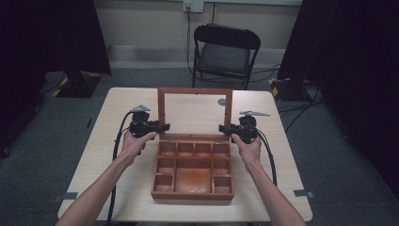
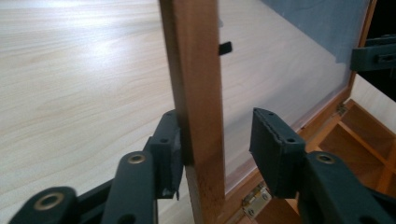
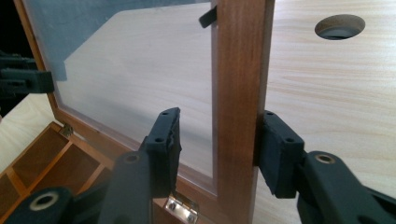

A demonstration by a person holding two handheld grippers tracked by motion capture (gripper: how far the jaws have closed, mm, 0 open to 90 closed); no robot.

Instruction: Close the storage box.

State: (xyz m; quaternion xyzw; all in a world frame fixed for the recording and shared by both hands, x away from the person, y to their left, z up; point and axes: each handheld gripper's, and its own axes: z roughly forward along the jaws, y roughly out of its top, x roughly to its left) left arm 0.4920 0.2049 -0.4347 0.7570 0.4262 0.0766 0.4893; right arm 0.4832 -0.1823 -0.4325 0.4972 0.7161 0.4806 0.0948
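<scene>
The wooden box [image 1: 193, 175] sits at centre frame on the table [image 1: 94, 155], its glass lid [image 1: 195, 113] upright, long axis left-right. Left gripper [image 1: 164, 126] and right gripper [image 1: 222, 127] straddle the lid's side rails, jaws narrowed, one pad touching each. Chair [image 1: 225, 52] behind

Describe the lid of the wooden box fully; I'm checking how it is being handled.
The lid is a reddish-brown wooden frame around a clear pane, joined to the compartmented box by brass hinges. It stands open and upright at the box's far edge. The left claw straddles its left side rail, one pad touching and the other apart. The right claw straddles its right rail the same way.
</scene>
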